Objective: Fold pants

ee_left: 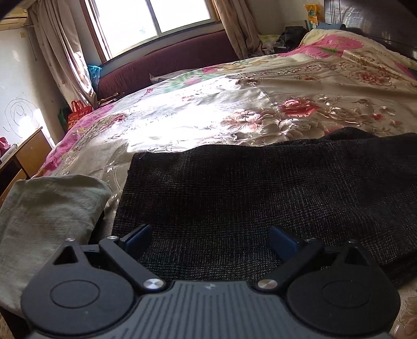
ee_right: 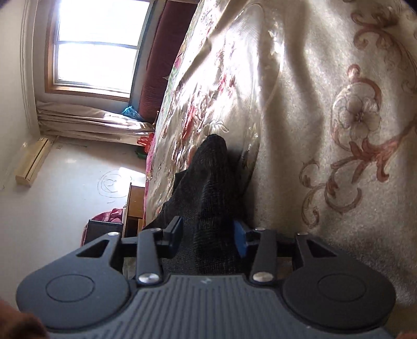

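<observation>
The pants point(ee_left: 260, 198) are dark charcoal with a fine woven check, lying flat as a broad folded slab directly ahead of and beneath the left gripper point(ee_left: 208, 241), with a straight edge on its far left side. In the right wrist view, a bunched length of the same fabric point(ee_right: 208, 187) runs between the right gripper's point(ee_right: 209, 233) fingers.

A lived-in bedroom in a home. A wide bed point(ee_left: 234, 109) fills most of it, spread with a shiny floral cover point(ee_left: 299, 109). Beyond its far edge a maroon upholstered bench point(ee_left: 169, 62) runs under a sunlit window point(ee_left: 153, 18) hung with beige curtains point(ee_left: 60, 52). A wooden cabinet point(ee_left: 34, 153) stands by a scribbled white wall point(ee_left: 18, 114).
</observation>
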Tool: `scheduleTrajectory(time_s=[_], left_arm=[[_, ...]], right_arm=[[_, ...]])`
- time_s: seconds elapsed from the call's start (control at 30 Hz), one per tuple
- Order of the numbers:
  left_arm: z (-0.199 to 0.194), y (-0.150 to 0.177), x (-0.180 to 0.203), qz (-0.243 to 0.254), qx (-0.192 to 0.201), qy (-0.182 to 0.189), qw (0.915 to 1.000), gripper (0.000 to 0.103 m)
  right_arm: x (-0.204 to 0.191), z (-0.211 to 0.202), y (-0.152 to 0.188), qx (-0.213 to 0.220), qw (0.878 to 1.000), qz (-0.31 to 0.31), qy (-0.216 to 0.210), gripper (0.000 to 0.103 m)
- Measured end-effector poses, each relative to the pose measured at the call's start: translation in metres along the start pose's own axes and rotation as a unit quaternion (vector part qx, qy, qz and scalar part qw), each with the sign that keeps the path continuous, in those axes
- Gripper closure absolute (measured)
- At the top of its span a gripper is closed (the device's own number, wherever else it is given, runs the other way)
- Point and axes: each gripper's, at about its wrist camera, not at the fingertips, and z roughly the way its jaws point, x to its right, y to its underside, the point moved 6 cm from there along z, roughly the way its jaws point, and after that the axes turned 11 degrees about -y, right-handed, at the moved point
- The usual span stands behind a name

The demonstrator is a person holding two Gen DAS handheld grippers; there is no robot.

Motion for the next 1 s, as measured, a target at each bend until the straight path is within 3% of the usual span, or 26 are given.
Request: scheduleTrajectory(time_s=[0.23, 0.37, 0.47, 0.57, 0.67, 0.73, 0.8, 0.87, 1.0], left_arm=[[0.003, 0.000, -0.001, -0.001, -0.005, 0.009, 0.9999, 0.000], [0.001, 0.001, 0.001, 0.003, -0.003, 0.011, 0.9999, 0.000], [0.001, 0.001, 0.003, 0.001, 0.000, 0.009, 1.0000, 0.000], [0.000, -0.001, 0.004, -0.005, -0.001, 0.014, 0.9999, 0.000], [-0.004, -0.001, 0.007, 0.010, 0.005, 0.011, 0.9999, 0.000], [-0.006, -0.001, 0.009, 0.020, 0.009, 0.016, 0.9996, 0.000], [-0.005, 0.001, 0.011, 0.025, 0.009, 0.017, 0.9995, 0.000], [-0.004, -0.001, 0.012, 0.028, 0.001, 0.014, 0.9995, 0.000], [-0.004, -0.002, 0.021, 0.035, -0.019, 0.004, 0.9992, 0.000]], right_arm=[[-0.005, 0.002, 0.002, -0.058, 0.998, -0.015, -0.003, 0.059], [-0.011, 0.004, 0.009, -0.100, 0.989, -0.087, 0.065, 0.063], [-0.020, 0.019, 0.011, -0.094, 0.980, -0.147, 0.101, 0.066], [-0.016, 0.042, 0.003, -0.072, 0.989, -0.106, 0.067, 0.063], [-0.034, 0.051, 0.014, -0.087, 0.990, -0.105, 0.031, 0.062], [-0.045, 0.044, 0.023, -0.094, 0.990, -0.103, -0.016, 0.063], [-0.028, 0.049, 0.020, -0.086, 0.993, -0.084, 0.008, 0.064], [-0.002, 0.065, 0.015, -0.078, 0.995, -0.045, 0.046, 0.083], [-0.009, 0.059, 0.013, -0.038, 0.999, -0.017, 0.010, 0.088]])
